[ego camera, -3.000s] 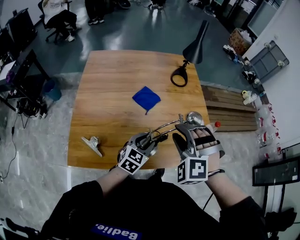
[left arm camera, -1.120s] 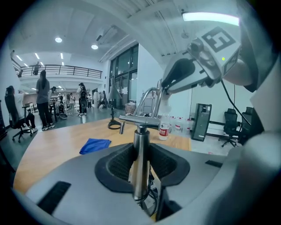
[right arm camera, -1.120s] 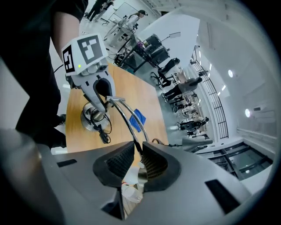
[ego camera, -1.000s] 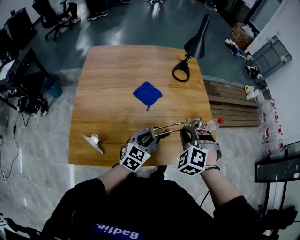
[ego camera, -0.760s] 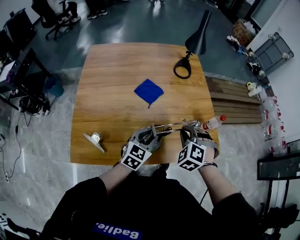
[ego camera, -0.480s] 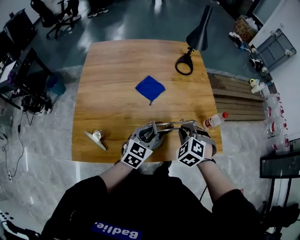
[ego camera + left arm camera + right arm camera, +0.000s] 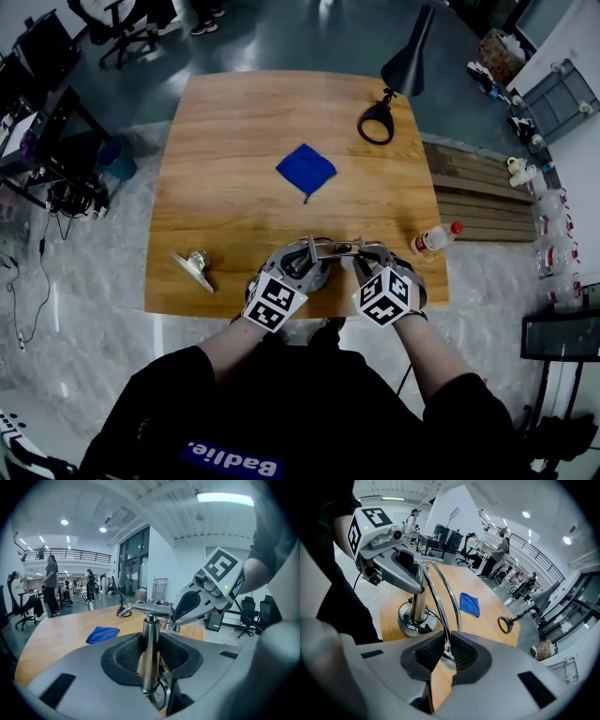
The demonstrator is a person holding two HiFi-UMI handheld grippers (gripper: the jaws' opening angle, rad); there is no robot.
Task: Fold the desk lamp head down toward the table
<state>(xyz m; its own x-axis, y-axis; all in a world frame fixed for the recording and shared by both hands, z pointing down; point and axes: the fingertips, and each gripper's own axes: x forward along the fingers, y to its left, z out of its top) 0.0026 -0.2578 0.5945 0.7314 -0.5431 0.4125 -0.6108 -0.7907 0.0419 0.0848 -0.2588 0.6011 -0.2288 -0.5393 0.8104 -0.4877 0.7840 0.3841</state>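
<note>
A chrome desk lamp [image 7: 330,249] stands near the table's front edge. Its round base [image 7: 414,622] rests on the wood, and its upright post [image 7: 150,639] sits between the pads of my left gripper [image 7: 151,654], which is shut on it. Two thin curved arm rods [image 7: 439,599] run from the post's top to my right gripper [image 7: 447,652]. The right jaws have just been closing and are shut on the rods just above the chrome lamp head [image 7: 446,660], which hangs low over the table. In the head view my left gripper [image 7: 306,260] and my right gripper [image 7: 362,264] are close together.
A blue cloth [image 7: 307,170] lies mid-table. A black desk lamp [image 7: 398,82] stands at the far right corner. A plastic bottle [image 7: 433,240] lies at the right edge and a metal clip [image 7: 193,270] at the front left. Chairs and people are beyond the table.
My right gripper has sunk and rolled, bringing the lamp's arm and head down toward the table. The left gripper has stayed on the post.
</note>
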